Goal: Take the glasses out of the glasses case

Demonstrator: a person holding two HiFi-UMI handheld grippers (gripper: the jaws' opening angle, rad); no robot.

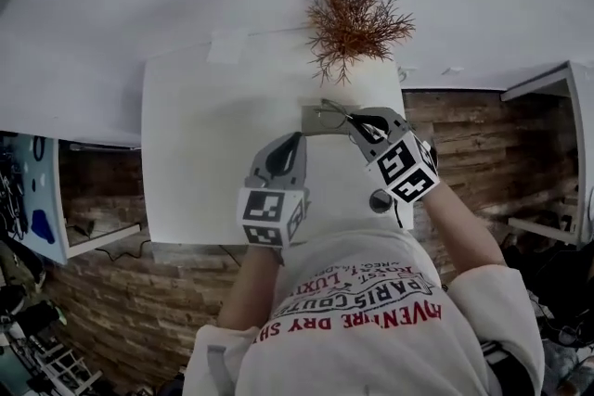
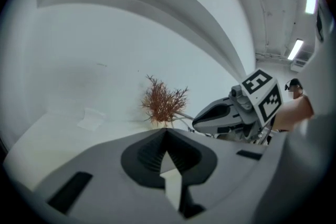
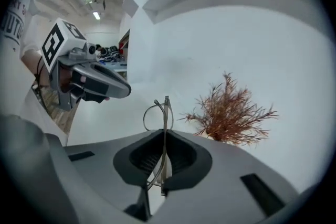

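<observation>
My right gripper point(image 1: 355, 121) is shut on thin wire-framed glasses point(image 1: 331, 111) and holds them above the white table point(image 1: 213, 172). In the right gripper view the glasses point(image 3: 157, 113) stand edge-on between the pads point(image 3: 165, 136), with one lens loop above the tips. A pale grey flat shape point(image 1: 314, 120), possibly the case, lies below the glasses; I cannot make it out. My left gripper point(image 1: 295, 140) is just left of it, jaws together point(image 2: 167, 134), nothing visible between them. The two grippers hang close together: the right one point(image 2: 198, 122) seen from the left, the left one point(image 3: 125, 93) seen from the right.
A dried reddish plant point(image 1: 353, 19) stands at the table's far edge against the white wall. A small pale patch point(image 1: 227, 46) lies at the far left. A dark round hole point(image 1: 379, 199) sits near the table's front right edge. Shelves point(image 1: 37, 199) flank the table.
</observation>
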